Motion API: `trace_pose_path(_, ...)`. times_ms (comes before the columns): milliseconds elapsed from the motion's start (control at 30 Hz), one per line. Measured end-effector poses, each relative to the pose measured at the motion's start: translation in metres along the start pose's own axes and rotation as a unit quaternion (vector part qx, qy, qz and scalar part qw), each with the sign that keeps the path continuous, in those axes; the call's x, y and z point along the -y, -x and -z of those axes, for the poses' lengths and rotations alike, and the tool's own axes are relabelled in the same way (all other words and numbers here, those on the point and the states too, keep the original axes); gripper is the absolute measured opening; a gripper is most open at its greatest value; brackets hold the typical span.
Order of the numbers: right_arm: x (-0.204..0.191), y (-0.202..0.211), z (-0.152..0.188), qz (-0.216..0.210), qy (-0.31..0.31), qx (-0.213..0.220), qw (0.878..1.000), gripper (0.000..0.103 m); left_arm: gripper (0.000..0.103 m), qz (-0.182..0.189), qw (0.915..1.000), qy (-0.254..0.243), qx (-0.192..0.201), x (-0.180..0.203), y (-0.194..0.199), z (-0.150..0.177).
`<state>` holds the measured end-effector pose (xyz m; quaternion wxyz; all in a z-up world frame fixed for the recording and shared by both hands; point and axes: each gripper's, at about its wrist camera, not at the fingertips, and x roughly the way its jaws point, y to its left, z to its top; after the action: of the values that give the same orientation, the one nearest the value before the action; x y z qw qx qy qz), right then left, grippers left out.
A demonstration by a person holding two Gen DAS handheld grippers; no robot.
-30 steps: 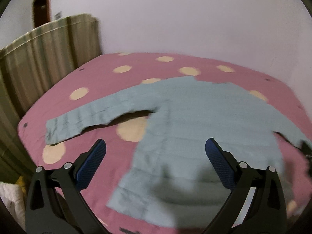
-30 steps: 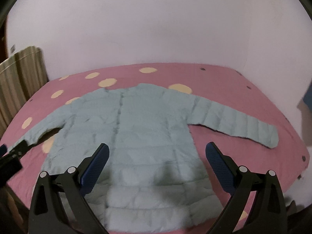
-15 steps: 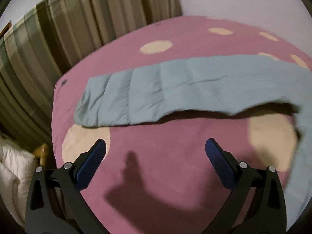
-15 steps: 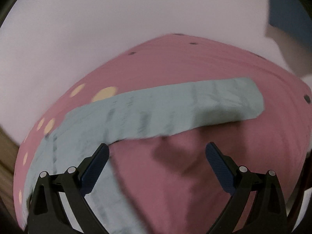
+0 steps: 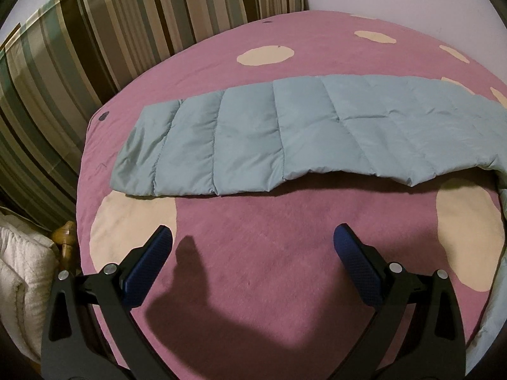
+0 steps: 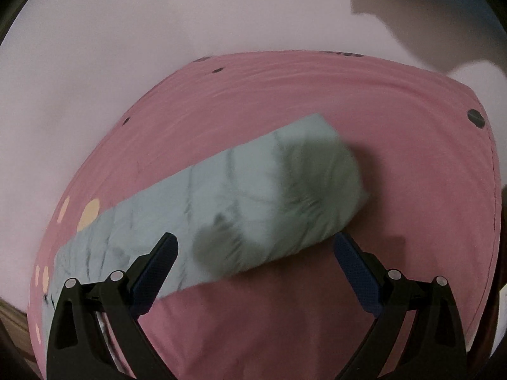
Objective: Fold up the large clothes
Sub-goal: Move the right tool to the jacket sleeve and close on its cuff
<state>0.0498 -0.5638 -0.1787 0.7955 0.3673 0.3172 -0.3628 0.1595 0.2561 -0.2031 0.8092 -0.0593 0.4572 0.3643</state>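
A light blue quilted jacket lies flat on a pink bed cover with cream spots. Its left sleeve (image 5: 285,145) stretches across the left wrist view, cuff at the left. My left gripper (image 5: 252,247) is open and empty, just short of the sleeve's near edge. The jacket's right sleeve (image 6: 253,202) runs diagonally through the right wrist view, cuff at the upper right, blurred. My right gripper (image 6: 255,255) is open and empty, its fingertips at the sleeve's near edge close to the cuff.
A striped curtain (image 5: 79,47) hangs behind the bed's left edge. White quilted bedding (image 5: 22,278) and a wooden post (image 5: 65,234) stand at the bed's lower left corner. A plain wall (image 6: 158,31) rises behind the bed (image 6: 412,190).
Both grippers have swung outward from the jacket's body and moved down close to the sleeves, left toward the left sleeve, right toward the right cuff. Both stay open.
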Motion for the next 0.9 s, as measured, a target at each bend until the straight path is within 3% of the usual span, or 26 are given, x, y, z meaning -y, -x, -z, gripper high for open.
trace_pose_path(67,0.013,-0.004,-0.005,-0.006,-0.030,0.000,1.000,0.090,0.101,0.001,1.0000,0.001,0.000,0.000,0.000,0.000)
trace_pose_path(100,0.019,-0.007,-0.007,-0.011,-0.046,-0.005,0.999,0.078,0.101,0.001,1.0000,0.001,0.000,0.000,0.000,0.000)
trace_pose_path(167,0.030,-0.014,-0.008,-0.019,-0.076,-0.020,0.997,0.074,0.101,0.000,1.0000,0.000,0.000,0.001,-0.001,0.000)
trace_pose_path(500,0.056,-0.008,0.008,-0.061,-0.139,-0.035,0.988,0.073,0.101,-0.001,1.0000,-0.002,0.000,-0.001,-0.002,0.000)
trace_pose_path(633,0.071,-0.010,0.008,-0.066,-0.168,-0.029,0.983,0.073,0.101,-0.003,1.0000,-0.004,0.001,-0.001,-0.002,0.000)
trace_pose_path(900,0.053,-0.029,0.003,-0.057,-0.165,0.011,0.985,0.074,0.101,-0.001,1.0000,-0.002,0.000,-0.001,-0.002,0.000)
